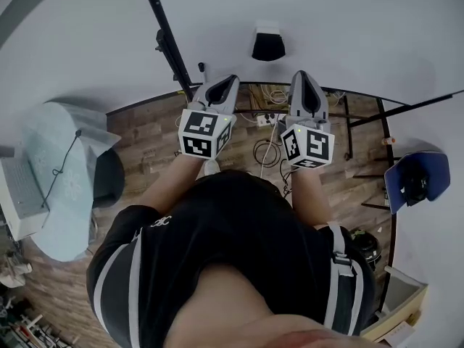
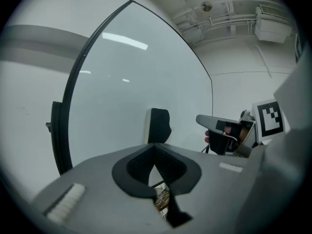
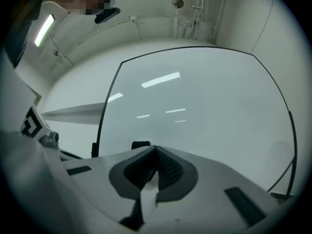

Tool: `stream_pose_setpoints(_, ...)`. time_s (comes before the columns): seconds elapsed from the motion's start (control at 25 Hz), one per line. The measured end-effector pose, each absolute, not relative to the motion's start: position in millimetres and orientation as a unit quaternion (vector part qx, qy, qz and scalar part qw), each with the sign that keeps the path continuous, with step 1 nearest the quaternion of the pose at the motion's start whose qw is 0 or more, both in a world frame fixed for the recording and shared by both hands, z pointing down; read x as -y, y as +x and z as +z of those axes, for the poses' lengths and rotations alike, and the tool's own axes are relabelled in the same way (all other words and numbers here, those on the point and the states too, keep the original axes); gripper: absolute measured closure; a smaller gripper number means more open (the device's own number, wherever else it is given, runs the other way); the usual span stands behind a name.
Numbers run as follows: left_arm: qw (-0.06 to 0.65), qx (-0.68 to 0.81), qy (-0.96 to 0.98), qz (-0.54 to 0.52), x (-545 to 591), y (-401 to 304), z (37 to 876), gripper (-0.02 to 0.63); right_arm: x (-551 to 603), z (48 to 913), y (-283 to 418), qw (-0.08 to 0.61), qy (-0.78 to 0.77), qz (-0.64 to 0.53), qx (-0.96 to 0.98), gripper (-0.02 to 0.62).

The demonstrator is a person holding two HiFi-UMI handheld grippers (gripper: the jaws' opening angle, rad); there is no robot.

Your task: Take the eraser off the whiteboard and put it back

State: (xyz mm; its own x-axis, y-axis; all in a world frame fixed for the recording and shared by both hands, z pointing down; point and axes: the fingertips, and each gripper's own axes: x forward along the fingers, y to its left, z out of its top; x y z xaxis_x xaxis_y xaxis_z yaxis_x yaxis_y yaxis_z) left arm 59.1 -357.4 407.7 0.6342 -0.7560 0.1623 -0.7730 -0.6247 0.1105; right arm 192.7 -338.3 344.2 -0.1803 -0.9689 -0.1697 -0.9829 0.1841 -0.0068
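The black eraser (image 1: 268, 43) sticks to the whiteboard (image 1: 348, 27) ahead of me, above and between both grippers. My left gripper (image 1: 229, 80) and right gripper (image 1: 305, 75) point at the board side by side, each short of it and apart from the eraser. In the left gripper view the eraser (image 2: 158, 126) stands upright on the board beyond the closed jaw tips, with the right gripper (image 2: 218, 124) off to the right. In the right gripper view the eraser (image 3: 140, 144) peeks out just left of the closed tips. Nothing sits between either pair of jaws.
The board's black frame bar (image 1: 168, 38) runs down to stand legs over a wooden floor with cables (image 1: 267, 149). A cloth-covered table (image 1: 61, 187) with a laptop (image 1: 18, 194) is at left; a blue chair (image 1: 412, 180) is at right.
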Motion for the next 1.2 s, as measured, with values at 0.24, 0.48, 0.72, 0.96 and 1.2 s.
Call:
stream_pose_setpoints(0.24, 0.081, 0.404, 0.909, 0.054, 351, 78, 407, 0.597, 325, 364, 196, 0.048, -0.633, 0.029, -0.772, 0.59)
stream_pose_setpoints(0.48, 0.078, 0.401, 0.911, 0.057, 346, 80, 406, 0.597, 323, 365, 196, 0.047, -0.635, 0.027, -0.771, 0.589)
stream_pose_setpoints(0.72, 0.074, 0.408, 0.908, 0.059, 345, 72, 405, 0.597, 324, 367, 192, 0.051, -0.636, 0.017, -0.769, 0.589)
stream_pose_setpoints(0.96, 0.073, 0.416, 0.905, 0.059, 344, 64, 404, 0.597, 328, 370, 182, 0.047, -0.628, 0.011, -0.777, 0.59)
stream_pose_setpoints(1.2, 0.073, 0.421, 0.902, 0.06, 344, 57, 405, 0.597, 330, 372, 174, 0.044, -0.623, 0.007, -0.781, 0.589)
